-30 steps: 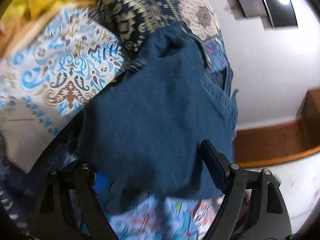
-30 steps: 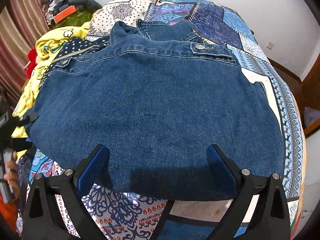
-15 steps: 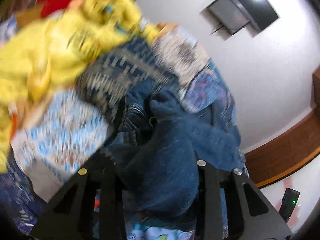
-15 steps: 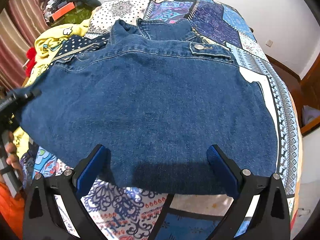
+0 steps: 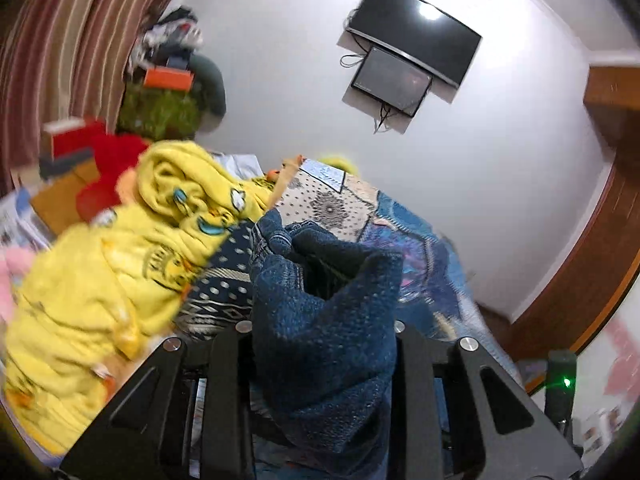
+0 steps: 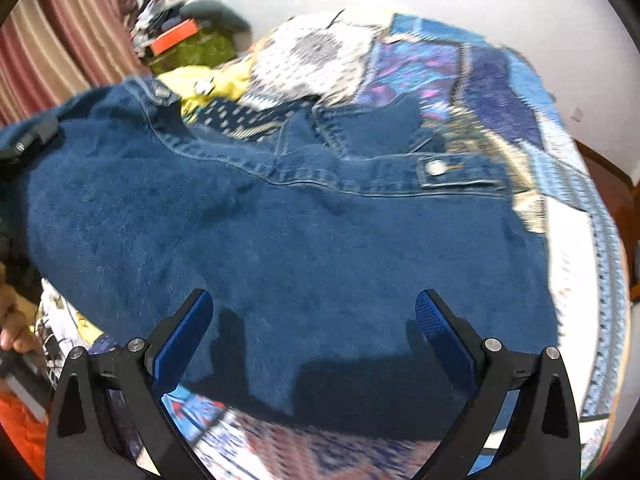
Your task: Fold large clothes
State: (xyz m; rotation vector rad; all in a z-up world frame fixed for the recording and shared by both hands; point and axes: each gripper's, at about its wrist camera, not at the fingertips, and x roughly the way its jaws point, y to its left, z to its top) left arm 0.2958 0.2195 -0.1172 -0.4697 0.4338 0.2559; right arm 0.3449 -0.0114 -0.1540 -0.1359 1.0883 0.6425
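Note:
A blue denim jacket lies back-up on a patchwork bed cover, collar at the far side. My left gripper is shut on a bunched fold of the denim jacket and holds its left edge raised off the bed. It also shows in the right wrist view at the far left, clamped on the jacket's lifted side. My right gripper is open and empty, just above the jacket's near hem.
A yellow printed garment is heaped on the bed's left side. Red and orange boxes and a clothes pile stand by the striped curtain. A wall-mounted screen hangs on the white wall. A wooden skirting runs at right.
My left gripper closed on the jacket's left edge and lifted it, tilting its view up toward the wall. The jacket's left side rose. My right gripper stayed open and moved slightly forward.

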